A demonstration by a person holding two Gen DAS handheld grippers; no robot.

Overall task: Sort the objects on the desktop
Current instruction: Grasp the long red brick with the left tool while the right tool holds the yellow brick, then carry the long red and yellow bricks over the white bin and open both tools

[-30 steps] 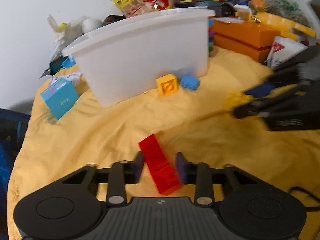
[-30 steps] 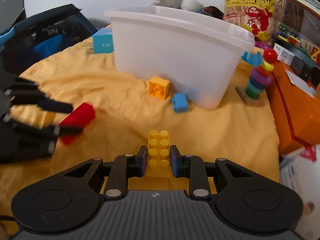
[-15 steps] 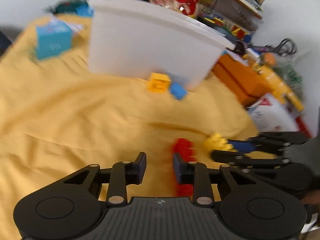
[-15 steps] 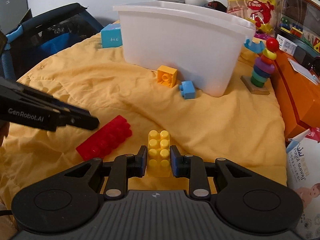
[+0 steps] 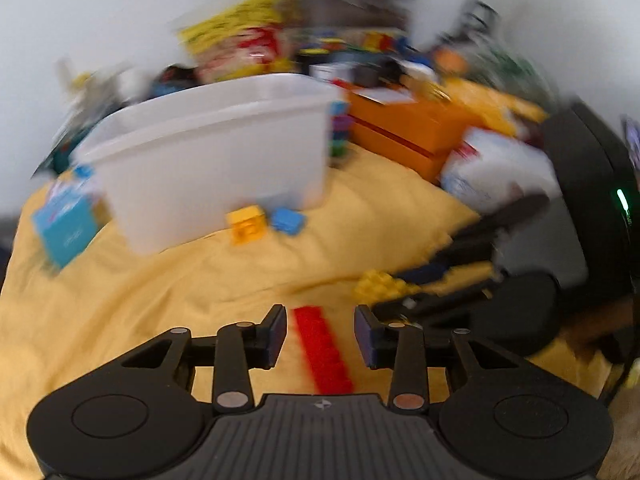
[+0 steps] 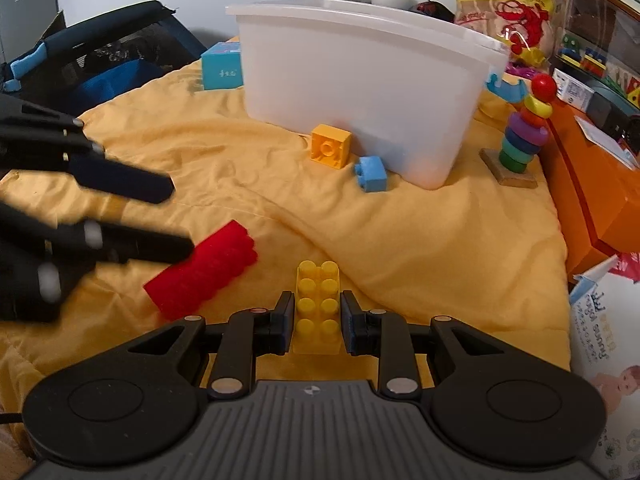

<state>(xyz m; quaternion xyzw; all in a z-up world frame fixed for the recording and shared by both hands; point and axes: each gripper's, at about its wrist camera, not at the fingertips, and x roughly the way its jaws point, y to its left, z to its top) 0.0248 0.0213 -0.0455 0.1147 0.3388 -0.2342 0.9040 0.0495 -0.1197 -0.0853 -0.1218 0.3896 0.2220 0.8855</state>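
A yellow cloth (image 6: 420, 240) lies under the jaws. Far ahead, to the right, a big orange box (image 6: 592, 184) stands. A snack bag (image 6: 504, 12) sits behind. A blue chair (image 6: 104, 64) is far left.

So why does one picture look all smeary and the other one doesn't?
Left wrist view: motion blur smears the white bin and red brick. Right wrist view: sharp on the yellow brick and white bin; only the left hand-held gripper is blurred. Both bend at the edges, fisheye.
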